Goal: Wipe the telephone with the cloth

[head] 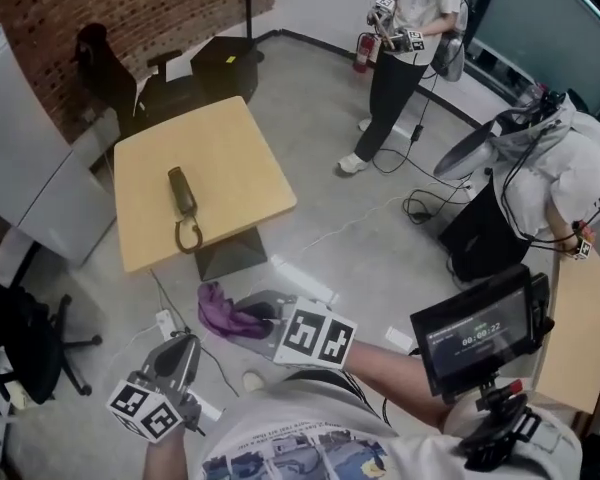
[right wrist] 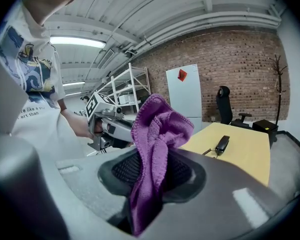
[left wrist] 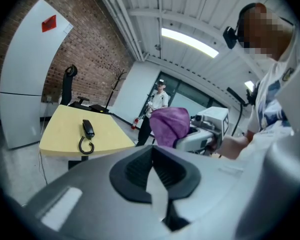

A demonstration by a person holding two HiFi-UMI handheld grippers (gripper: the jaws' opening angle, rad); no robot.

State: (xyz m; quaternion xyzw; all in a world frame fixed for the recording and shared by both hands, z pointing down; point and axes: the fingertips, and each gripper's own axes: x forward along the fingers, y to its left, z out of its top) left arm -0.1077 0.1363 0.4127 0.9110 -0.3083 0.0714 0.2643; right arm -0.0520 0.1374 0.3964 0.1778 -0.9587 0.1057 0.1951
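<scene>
A dark telephone handset (head: 182, 190) lies on the yellow table (head: 230, 148) with its coiled cord (head: 188, 236) near the front edge. Both grippers are off the table, over the floor in front of it. My right gripper (head: 258, 318) is shut on a purple cloth (head: 223, 311), which bunches above the jaws in the right gripper view (right wrist: 155, 134). My left gripper (head: 187, 340) is shut with nothing in it, its jaws meeting in the left gripper view (left wrist: 152, 156). That view shows the telephone (left wrist: 88, 128) ahead and the cloth (left wrist: 169, 125) to the right.
A black office chair (head: 105, 68) and a white panel (head: 30, 158) stand behind and left of the table. One person (head: 405, 58) stands at the back, another (head: 560, 178) is at the right. A power strip (head: 165, 321) and cables lie on the floor.
</scene>
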